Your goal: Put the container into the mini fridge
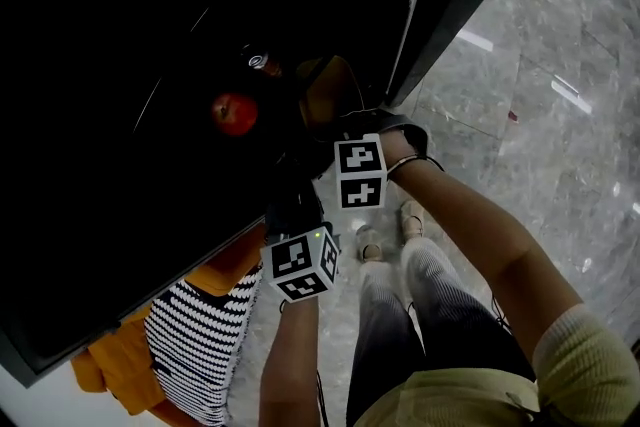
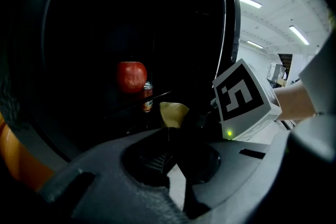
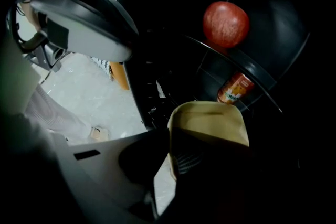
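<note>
A tan container (image 1: 330,87) sits at the mouth of the dark mini fridge (image 1: 100,215), with my right gripper (image 1: 338,123) shut on its near rim. In the right gripper view the container (image 3: 210,122) fills the space ahead of the right gripper (image 3: 181,150). Inside, a red apple (image 3: 226,23) rests on a wire shelf, and an orange drink can (image 3: 235,87) stands under it. My left gripper (image 1: 292,207) hangs just below the fridge opening, and its jaws are together on nothing. From the left gripper (image 2: 170,134) I see the container (image 2: 172,113), the apple (image 2: 131,76) and the can (image 2: 148,97).
The fridge's open door edge (image 1: 412,10) runs along the right of the opening. Grey marble floor (image 1: 540,105) spreads to the right. A black-and-white striped item (image 1: 195,335) and an orange one (image 1: 110,365) lie at the lower left. The person's shoes (image 1: 388,233) stand below the grippers.
</note>
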`<state>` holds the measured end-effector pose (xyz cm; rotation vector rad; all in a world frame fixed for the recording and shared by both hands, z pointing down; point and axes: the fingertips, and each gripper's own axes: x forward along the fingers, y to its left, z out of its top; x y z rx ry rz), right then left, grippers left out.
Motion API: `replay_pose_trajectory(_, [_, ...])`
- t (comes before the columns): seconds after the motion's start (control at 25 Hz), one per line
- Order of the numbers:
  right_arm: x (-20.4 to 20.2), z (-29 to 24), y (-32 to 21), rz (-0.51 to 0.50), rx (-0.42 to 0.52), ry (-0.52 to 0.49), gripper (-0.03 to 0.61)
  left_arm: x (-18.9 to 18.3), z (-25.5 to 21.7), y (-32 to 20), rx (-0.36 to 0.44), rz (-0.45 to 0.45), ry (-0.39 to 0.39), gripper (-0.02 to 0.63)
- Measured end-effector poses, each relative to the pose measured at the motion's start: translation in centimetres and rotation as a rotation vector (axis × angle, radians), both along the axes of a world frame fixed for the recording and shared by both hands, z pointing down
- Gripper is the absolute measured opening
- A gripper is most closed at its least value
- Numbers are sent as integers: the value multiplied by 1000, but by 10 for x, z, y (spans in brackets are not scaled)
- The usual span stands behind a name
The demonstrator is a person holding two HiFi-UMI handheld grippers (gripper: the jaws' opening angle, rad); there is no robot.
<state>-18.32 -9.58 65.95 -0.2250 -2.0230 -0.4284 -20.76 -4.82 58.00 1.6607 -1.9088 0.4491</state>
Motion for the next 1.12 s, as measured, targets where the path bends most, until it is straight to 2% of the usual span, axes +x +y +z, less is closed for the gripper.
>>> replay_pose_trajectory(0.32, [-13, 1, -17, -3, 27, -16, 35, -1, 2, -15, 19, -25, 6, 23])
replay_pose_trajectory(0.76, [-32, 10, -37, 25, 62, -40, 35, -7, 15, -9, 11, -53, 16, 23])
replay_pose_trajectory(1.12, [-38, 14, -36, 10, 62, -40, 37, -8, 18, -17, 17, -34, 18, 23])
